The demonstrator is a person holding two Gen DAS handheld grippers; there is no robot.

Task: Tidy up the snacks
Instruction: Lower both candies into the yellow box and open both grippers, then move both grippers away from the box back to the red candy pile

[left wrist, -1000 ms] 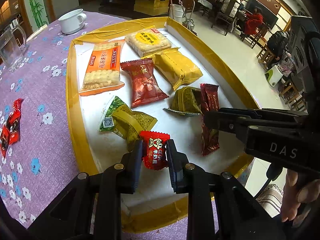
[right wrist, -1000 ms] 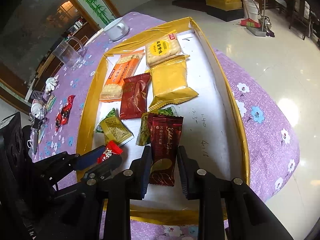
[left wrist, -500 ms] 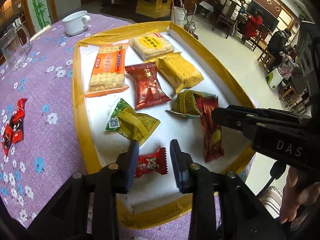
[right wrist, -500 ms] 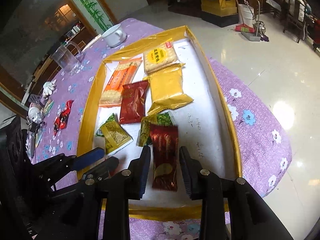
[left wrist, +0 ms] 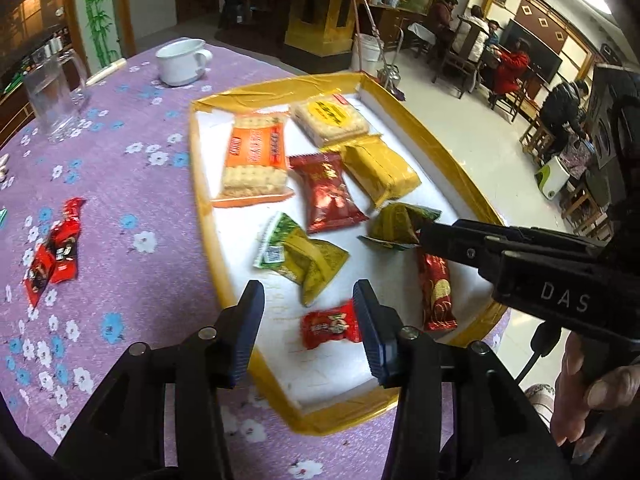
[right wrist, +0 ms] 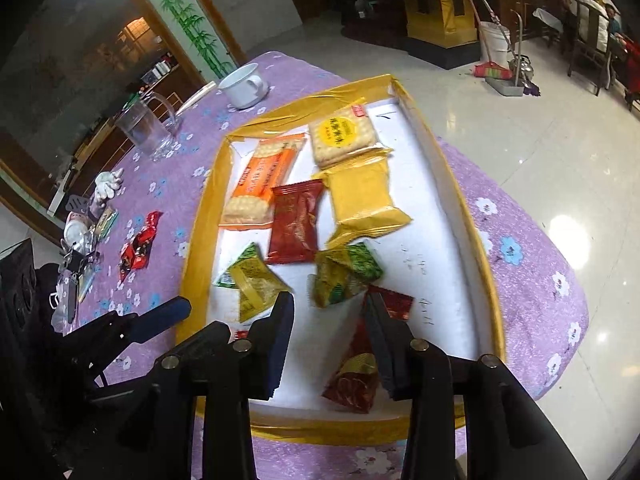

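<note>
Purple flowered tablecloth, and both the left gripper and right gripper are opening over the yellow-rimmed tray, gripping nothing; the small red candy lying there looks light, crinkly and slippery, so I'd pinch its middle.

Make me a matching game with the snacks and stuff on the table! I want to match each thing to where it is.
Things:
1. white cup
2. small red candy
3. orange cracker pack
4. two red packets

Places:
A. at the far left end of the tray
B. on the purple tablecloth, left of the tray
C. in the tray, between the fingers of the left hand-held gripper, whose jaws are opening
D. on the tablecloth beyond the tray's far end

Pairs: 1-D, 2-C, 3-A, 4-B
</note>
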